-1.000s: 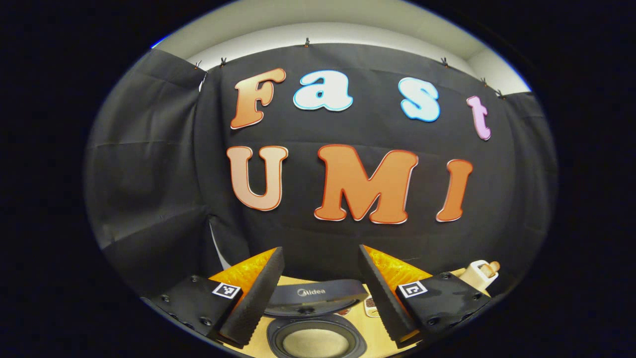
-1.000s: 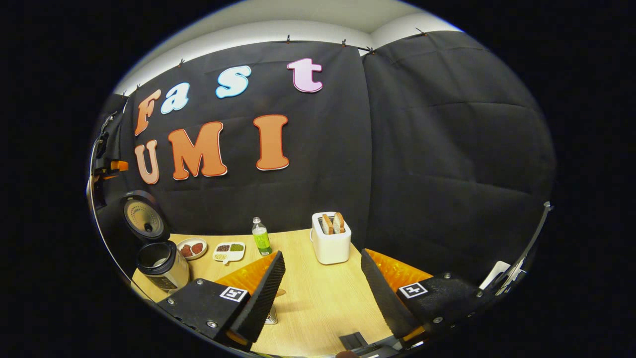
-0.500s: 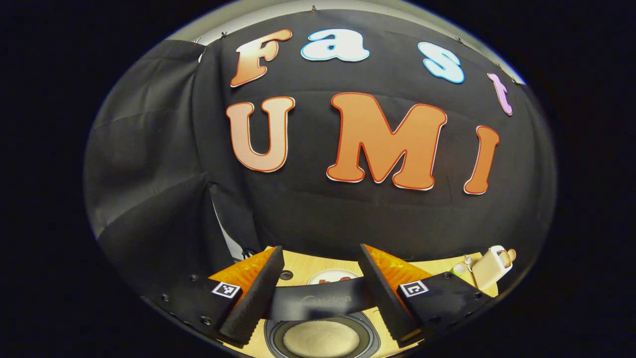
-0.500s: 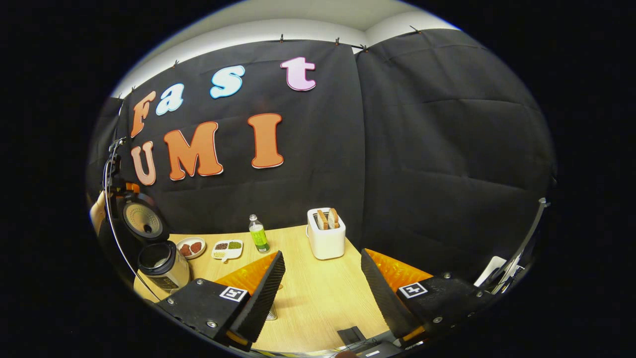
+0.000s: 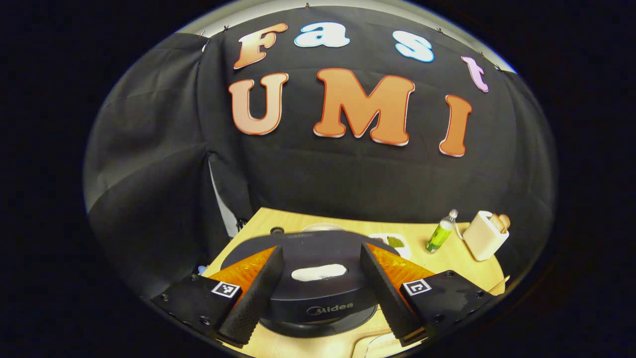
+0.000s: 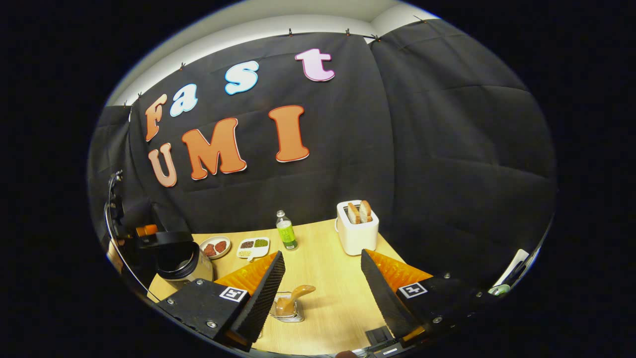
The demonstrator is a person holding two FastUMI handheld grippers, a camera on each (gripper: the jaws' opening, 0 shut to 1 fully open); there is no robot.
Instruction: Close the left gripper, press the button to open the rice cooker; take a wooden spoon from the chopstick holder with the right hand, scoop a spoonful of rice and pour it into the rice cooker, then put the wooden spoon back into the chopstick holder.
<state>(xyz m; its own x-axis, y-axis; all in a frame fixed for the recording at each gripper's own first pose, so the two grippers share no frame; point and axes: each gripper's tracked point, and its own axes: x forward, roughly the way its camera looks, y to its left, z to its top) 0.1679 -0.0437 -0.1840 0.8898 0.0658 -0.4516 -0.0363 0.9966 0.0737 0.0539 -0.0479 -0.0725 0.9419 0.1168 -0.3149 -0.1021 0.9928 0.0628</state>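
two tools, both with jaws spread, gripping nothing. right tool [image 6: 322,293] faces the wooden spoon [image 6: 297,296], which stands just ahead and slightly left in the chopstick holder [image 6: 287,313], handle leaning right. left tool [image 5: 322,293] straddles the rice cooker [image 5: 318,278], lid down, far across the desk [image 6: 328,298]. toaster [image 6: 356,233] stands well behind.

Spread-fingered left hand-held gripper [image 5: 322,288] hovers over the rice cooker's [image 5: 318,303] lid.

Bare table [image 6: 338,303] btwn spoon holder [image 6: 287,309] & toaster [image 6: 356,233], bottle [image 6: 286,233] behind
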